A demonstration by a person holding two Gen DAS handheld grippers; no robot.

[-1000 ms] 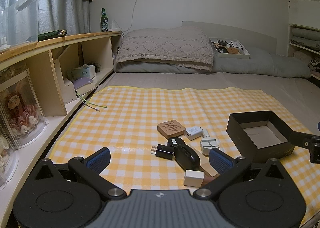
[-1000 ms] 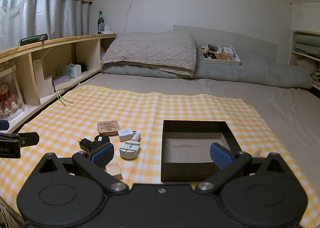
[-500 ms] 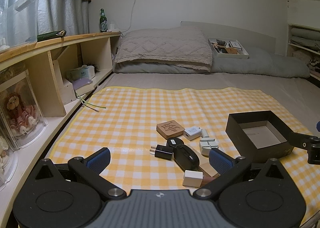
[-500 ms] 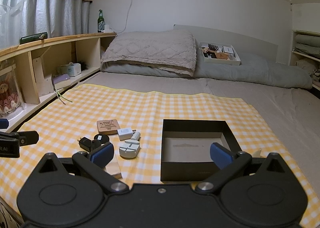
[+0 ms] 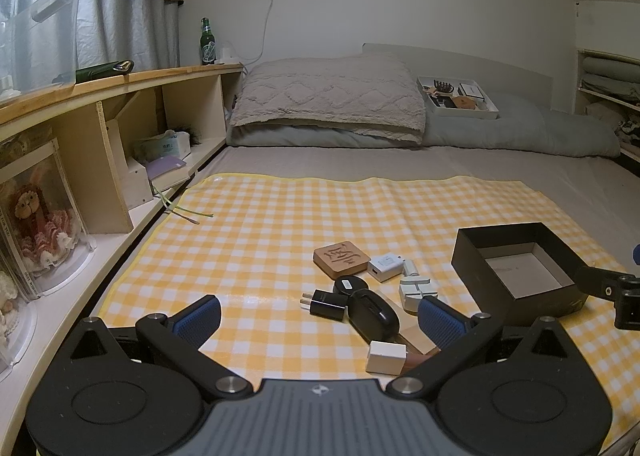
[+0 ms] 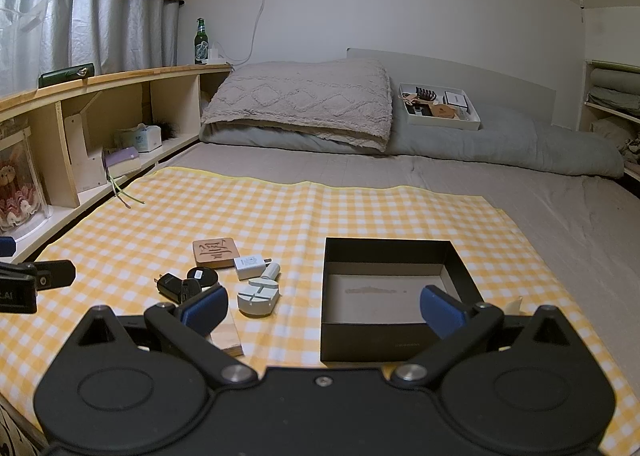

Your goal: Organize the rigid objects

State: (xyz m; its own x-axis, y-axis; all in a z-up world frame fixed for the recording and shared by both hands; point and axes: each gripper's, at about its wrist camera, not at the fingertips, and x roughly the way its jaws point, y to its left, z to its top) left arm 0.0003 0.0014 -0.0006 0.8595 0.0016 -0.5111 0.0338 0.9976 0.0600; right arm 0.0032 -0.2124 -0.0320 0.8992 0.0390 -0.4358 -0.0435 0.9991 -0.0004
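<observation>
A yellow checked cloth (image 6: 360,212) is spread on the bed. An open, empty black box (image 6: 394,292) is set on it. Left of the box, small items are clustered: carved wooden block (image 6: 213,252), white charger (image 6: 249,266), grey round tool (image 6: 258,298), black plug (image 5: 325,303). Both the left gripper (image 5: 318,320) and right gripper (image 6: 322,306) are held wide apart, nothing gripped.
</observation>
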